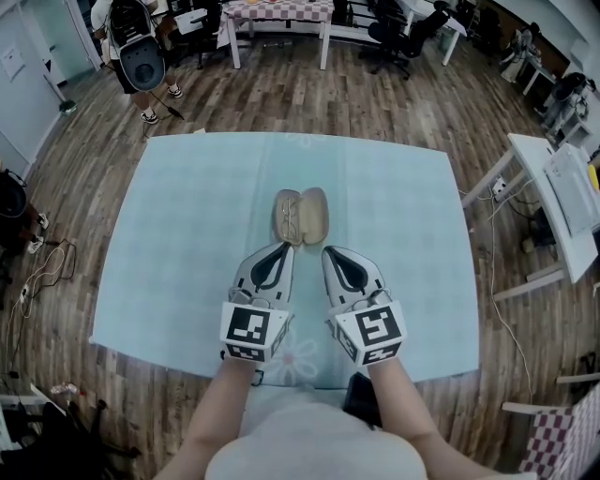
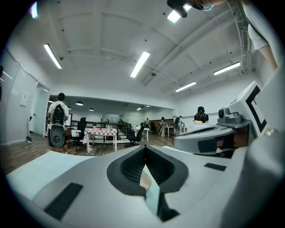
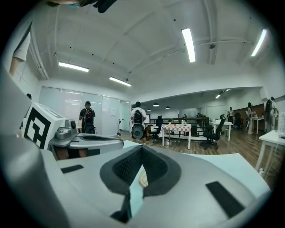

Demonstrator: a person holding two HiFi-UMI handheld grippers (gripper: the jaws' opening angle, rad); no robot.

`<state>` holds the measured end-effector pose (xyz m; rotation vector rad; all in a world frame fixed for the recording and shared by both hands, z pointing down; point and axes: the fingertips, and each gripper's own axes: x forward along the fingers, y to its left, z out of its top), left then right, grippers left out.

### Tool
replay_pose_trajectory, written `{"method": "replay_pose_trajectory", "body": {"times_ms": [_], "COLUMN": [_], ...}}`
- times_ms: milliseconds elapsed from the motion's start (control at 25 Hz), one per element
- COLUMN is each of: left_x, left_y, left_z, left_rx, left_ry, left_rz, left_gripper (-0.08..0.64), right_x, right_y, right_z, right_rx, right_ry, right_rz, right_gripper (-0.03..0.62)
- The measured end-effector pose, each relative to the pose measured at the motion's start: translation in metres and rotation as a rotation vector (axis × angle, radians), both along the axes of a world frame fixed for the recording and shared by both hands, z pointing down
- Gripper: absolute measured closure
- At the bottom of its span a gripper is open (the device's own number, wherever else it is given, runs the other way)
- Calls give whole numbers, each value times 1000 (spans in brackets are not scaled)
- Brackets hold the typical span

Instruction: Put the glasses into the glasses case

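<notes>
A tan glasses case (image 1: 301,217) lies open on the light blue table cloth (image 1: 187,234), its two halves side by side. Something darker, probably the glasses, rests in the left half; I cannot make it out clearly. My left gripper (image 1: 284,247) and right gripper (image 1: 329,251) hover side by side just in front of the case, both shut and empty. In the left gripper view the jaws (image 2: 144,148) meet at the tips, with a sliver of the case (image 2: 144,179) behind them. The right gripper (image 3: 141,147) looks the same, with the case (image 3: 143,179) glimpsed through its gap.
Wooden floor surrounds the table. A person with a backpack (image 1: 139,47) stands at the far left. A table with a checkered cloth (image 1: 277,11) and office chairs (image 1: 398,33) stand at the back. A white desk (image 1: 562,187) is at the right.
</notes>
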<state>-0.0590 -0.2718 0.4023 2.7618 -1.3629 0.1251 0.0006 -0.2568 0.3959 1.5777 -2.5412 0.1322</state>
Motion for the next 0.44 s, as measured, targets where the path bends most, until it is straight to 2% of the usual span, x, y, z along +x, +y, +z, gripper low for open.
{"method": "replay_pose_trajectory", "body": {"times_ms": [440], "left_x": [2], "left_y": [5], "left_z": [-1], "left_rx": [19], "left_ry": [6], "left_rz": [6], "left_gripper": [551], "right_x": [4], "right_y": [6], "right_z": [4], "right_rx": [1], "right_ry": [19], "right_rz": [19], "right_gripper": [586]}}
